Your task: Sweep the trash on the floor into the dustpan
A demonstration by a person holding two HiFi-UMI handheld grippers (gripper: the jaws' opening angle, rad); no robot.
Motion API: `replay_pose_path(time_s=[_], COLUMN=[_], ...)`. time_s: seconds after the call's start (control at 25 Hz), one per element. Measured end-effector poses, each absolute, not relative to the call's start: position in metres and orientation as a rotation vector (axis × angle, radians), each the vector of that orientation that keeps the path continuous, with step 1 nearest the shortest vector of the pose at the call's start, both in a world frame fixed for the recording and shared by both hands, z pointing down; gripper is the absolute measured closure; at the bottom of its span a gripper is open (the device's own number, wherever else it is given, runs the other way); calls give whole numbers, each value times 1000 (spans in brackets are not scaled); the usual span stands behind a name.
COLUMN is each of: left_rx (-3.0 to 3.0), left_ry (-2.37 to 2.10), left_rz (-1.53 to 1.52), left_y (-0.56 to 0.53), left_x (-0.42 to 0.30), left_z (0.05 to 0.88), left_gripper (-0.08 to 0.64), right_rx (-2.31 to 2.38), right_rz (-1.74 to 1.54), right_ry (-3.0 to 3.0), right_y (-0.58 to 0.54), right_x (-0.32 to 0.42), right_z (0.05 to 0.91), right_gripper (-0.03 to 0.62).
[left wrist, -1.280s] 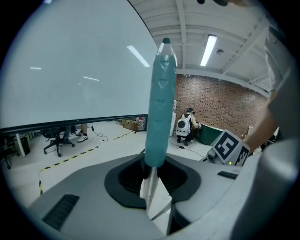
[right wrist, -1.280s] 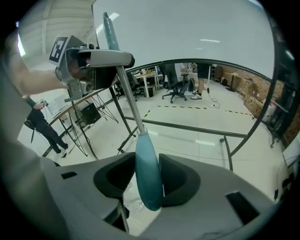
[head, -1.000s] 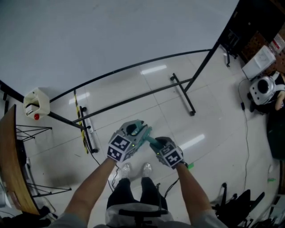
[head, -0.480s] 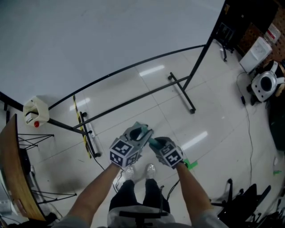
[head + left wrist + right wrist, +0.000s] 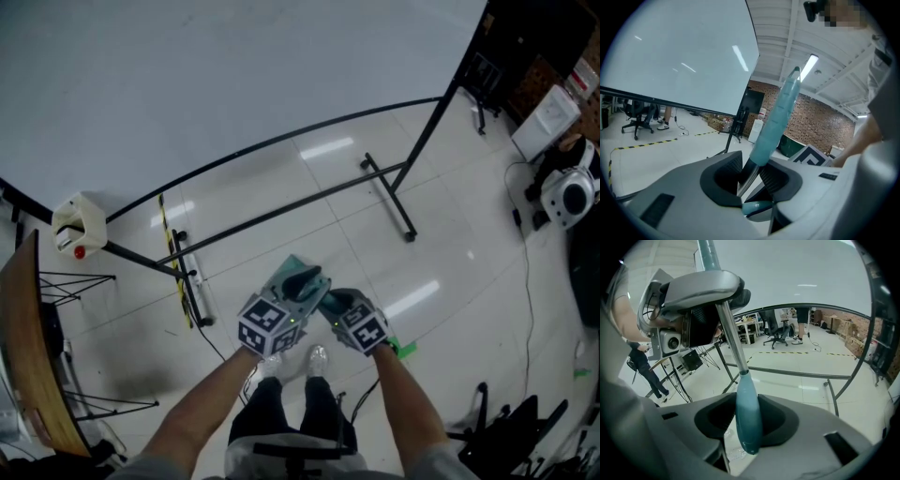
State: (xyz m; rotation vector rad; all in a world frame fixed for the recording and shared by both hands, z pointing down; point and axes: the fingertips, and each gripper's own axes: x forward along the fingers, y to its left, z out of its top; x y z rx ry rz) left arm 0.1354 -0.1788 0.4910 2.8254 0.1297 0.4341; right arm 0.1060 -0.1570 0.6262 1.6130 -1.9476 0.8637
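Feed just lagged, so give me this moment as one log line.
left gripper: jaws just opening, metal pole between them | right gripper: shut on teal handle

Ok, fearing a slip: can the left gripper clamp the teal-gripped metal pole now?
Likely yes: the teal-gripped metal pole stands inside the left gripper, whose jaws have just been opening; nothing blocks them.

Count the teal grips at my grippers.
2. One teal grip rises above the left gripper, whose jaws have just been opening around its metal shaft; the other teal grip sits clamped in the right gripper. None looks hidden.
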Motion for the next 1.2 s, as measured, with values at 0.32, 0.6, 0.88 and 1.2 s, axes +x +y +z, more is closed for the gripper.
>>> replay_pose_path(time_s=[0.32, 0.6, 0.88, 1.2], left_rx=[2790, 2799, 2830, 2854], left_ry=[111, 100, 127, 320], left_rz=[401, 394, 445, 549], left_y=[-188, -186, -186, -179], left_x=[131, 133, 130, 130], left_z=[491, 491, 500, 511], left_gripper=[466, 466, 466, 466], right_rx=[1606, 1644, 1848, 2487], right_rz=[867, 841, 780, 755], right_ry=[-1958, -1938, -1878, -1390], right_y=[-154, -148, -142, -76], right_x=[104, 107, 119, 123], right_z=[627, 628, 602, 559], right_gripper=[440, 436, 347, 342])
